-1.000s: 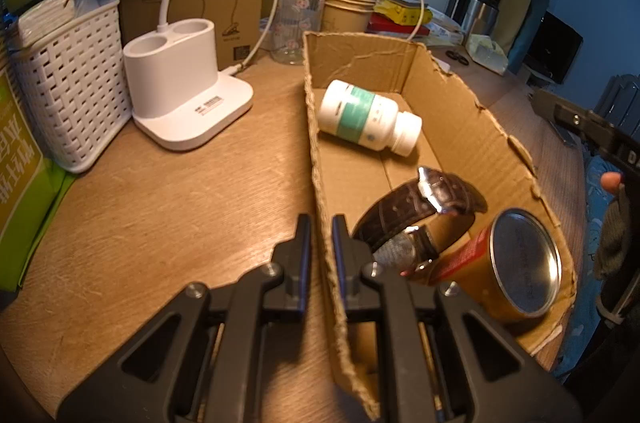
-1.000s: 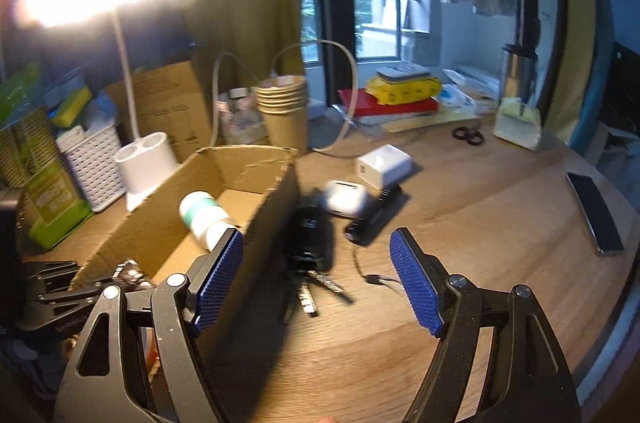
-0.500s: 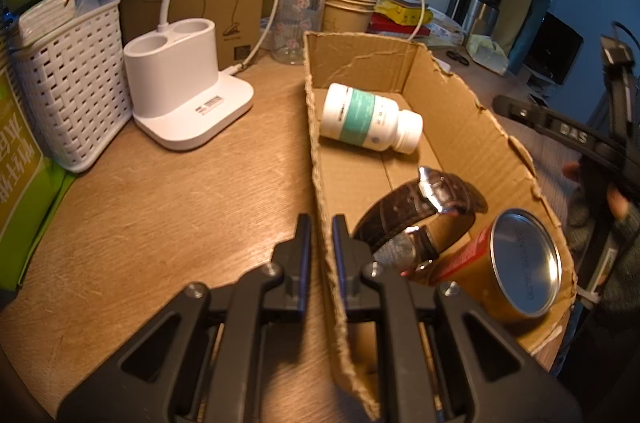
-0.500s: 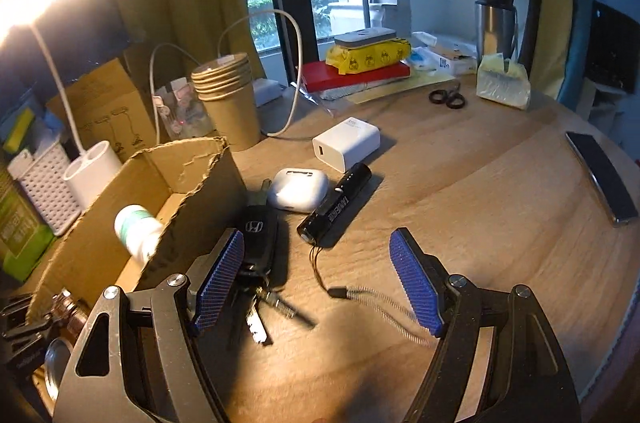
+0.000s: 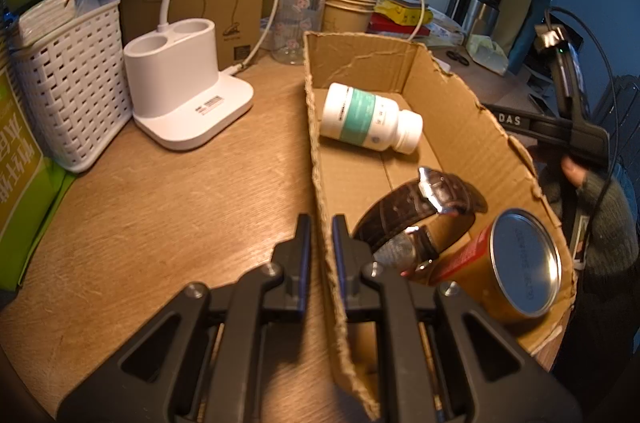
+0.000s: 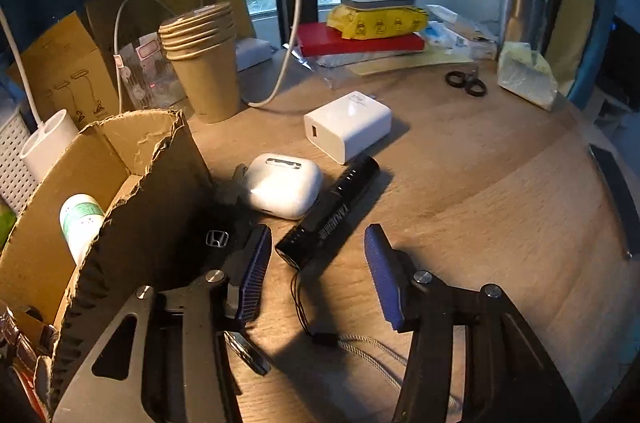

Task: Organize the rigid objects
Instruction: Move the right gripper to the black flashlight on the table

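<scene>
Beside the cardboard box [image 6: 132, 207], on the bare desk [image 6: 480, 183], a black torch [image 6: 332, 215] lies just ahead of the right hand-held gripper [image 6: 316, 271], with an earbud case [image 6: 282, 185], a white charger [image 6: 347, 125] and a car key [image 6: 216, 239] close by; I'd judge the torch is next, so straddle its barrel squarely, keep the left pad clear of the key, and mind the trailing cord [image 6: 360, 341]; its jaws have just been closing, yet nothing sits between them, half open; the left hand-held gripper [image 5: 320, 255] is clamped on the box's near wall, steadying it; a pill bottle [image 5: 370, 121], watch [image 5: 420, 207] and tin [image 5: 516, 267] already lie inside.
</scene>
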A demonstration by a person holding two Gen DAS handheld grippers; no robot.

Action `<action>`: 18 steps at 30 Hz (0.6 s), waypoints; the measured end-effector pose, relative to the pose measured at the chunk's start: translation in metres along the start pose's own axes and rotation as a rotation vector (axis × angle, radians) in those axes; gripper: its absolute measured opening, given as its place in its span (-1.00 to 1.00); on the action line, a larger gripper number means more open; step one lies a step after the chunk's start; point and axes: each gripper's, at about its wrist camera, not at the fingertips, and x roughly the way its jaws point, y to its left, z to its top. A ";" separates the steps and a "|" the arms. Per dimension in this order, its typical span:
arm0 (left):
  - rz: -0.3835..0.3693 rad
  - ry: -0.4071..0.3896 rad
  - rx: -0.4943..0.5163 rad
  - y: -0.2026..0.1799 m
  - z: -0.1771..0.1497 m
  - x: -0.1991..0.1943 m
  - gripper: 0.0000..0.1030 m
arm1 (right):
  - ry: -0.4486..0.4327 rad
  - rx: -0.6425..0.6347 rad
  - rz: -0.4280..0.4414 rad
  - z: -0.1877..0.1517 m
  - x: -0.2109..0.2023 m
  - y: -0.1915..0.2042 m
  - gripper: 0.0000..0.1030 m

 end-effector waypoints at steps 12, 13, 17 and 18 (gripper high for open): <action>-0.003 0.001 -0.002 0.000 0.000 0.000 -0.78 | 0.074 -0.027 -0.049 0.009 0.025 -0.005 0.02; -0.003 0.001 -0.002 0.000 0.000 0.000 -0.78 | 0.081 -0.024 -0.045 0.009 0.027 -0.006 0.02; -0.002 0.001 -0.002 0.000 0.000 0.000 -0.77 | 0.081 -0.018 -0.048 0.009 0.027 -0.008 0.02; -0.002 0.001 -0.003 0.000 0.000 0.000 -0.77 | 0.081 -0.015 -0.046 0.010 0.028 -0.008 0.00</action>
